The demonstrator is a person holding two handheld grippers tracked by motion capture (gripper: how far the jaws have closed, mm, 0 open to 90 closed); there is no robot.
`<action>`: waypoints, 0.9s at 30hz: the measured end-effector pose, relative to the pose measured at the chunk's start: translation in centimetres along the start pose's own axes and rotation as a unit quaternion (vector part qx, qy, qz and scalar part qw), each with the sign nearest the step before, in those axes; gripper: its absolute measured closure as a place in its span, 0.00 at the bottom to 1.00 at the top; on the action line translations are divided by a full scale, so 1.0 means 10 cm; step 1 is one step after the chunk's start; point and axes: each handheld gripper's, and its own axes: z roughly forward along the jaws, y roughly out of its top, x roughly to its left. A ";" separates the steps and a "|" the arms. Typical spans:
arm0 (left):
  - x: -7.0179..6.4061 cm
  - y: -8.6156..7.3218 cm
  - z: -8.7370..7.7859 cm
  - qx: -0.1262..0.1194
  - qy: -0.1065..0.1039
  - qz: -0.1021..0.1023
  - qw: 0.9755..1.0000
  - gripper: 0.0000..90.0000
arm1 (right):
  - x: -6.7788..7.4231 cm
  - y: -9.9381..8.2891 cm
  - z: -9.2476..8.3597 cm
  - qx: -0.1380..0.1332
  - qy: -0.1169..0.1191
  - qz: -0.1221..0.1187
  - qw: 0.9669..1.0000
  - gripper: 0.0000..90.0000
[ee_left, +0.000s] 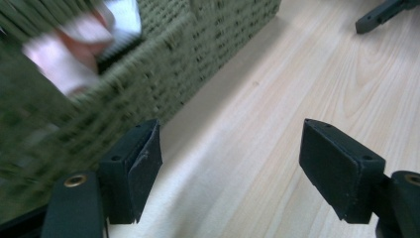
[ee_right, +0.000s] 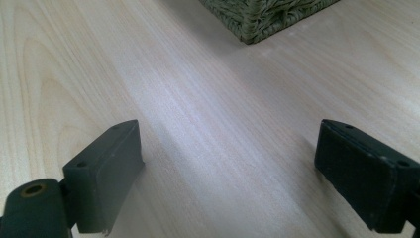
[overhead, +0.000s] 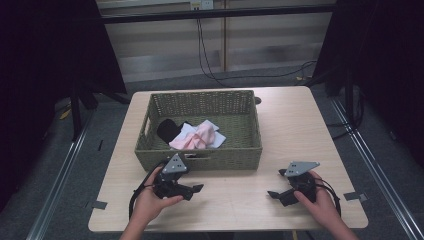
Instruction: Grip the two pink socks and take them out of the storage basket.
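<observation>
A: Both hands sit at bottom of the high view. Left gripper [overhead: 196,189] lower left w/ jaws spread wide, nothing btwn them; right gripper [overhead: 274,194] lower right, same, wide and empty.

B: Where's the stuff?

A: Green woven basket [overhead: 200,161] mid-frame on the wooden table [overhead: 295,125]. Inside: pink cloth [overhead: 192,139] at centre, white cloth [overhead: 212,135] under and beside it, black cloth [overhead: 167,129] to its left. Left gripper's just below the basket's near wall; in the left gripper view the pink cloth [ee_left: 69,54] shows blurred at upper left, over the rim.

B: Which step, then?

A: Looks like the very start, approach before first pick. Nothing's held yet.

B: Next move?

A: Prob. left gripper lifts over the near wall, tips down into the basket, closes on the pink cloth. Needs to clear the rim first and pinch one layer, not the whole heap.
</observation>
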 end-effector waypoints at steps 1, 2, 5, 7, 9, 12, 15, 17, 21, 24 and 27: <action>0.01 0.03 -0.02 -0.001 -0.001 -0.001 1.000 0.27 | 0.00 0.00 0.00 0.000 0.000 -0.001 1.000 0.12; 0.02 0.05 -0.04 0.001 -0.006 -0.005 1.000 0.27 | 0.00 0.00 0.00 0.000 0.000 -0.001 1.000 0.12; 0.04 0.09 -0.06 0.002 -0.010 -0.010 1.000 0.27 | 0.00 0.00 0.00 0.000 0.000 -0.001 1.000 0.12; 0.06 0.12 -0.09 0.003 -0.015 -0.013 1.000 0.27 | 0.00 0.00 0.00 0.000 0.000 -0.001 1.000 0.12; 0.09 0.16 -0.13 0.002 -0.020 -0.016 1.000 0.27 | 0.00 0.00 0.00 0.000 0.000 -0.001 1.000 0.12; 0.12 0.23 -0.20 -0.003 -0.022 -0.020 1.000 0.27 | 0.00 0.00 0.00 0.000 0.000 -0.001 1.000 0.12; 0.13 0.28 -0.24 0.001 -0.020 -0.015 1.000 0.27 | 0.00 0.00 0.00 0.000 0.000 -0.001 1.000 0.12; 0.13 0.30 -0.26 0.003 -0.020 -0.014 1.000 0.27 | 0.00 0.00 0.00 0.000 0.000 0.000 1.000 0.12; 0.15 0.38 -0.30 0.004 -0.029 -0.017 0.999 0.27 | 0.00 0.00 0.00 0.000 0.000 0.000 1.000 0.12; 0.18 0.44 -0.33 0.006 -0.027 -0.018 0.999 0.27 | 0.00 0.00 0.00 0.000 0.000 0.000 1.000 0.12; 0.19 0.47 -0.34 0.005 -0.028 -0.022 0.999 0.27 | 0.00 0.00 0.00 0.000 0.000 -0.001 1.000 0.12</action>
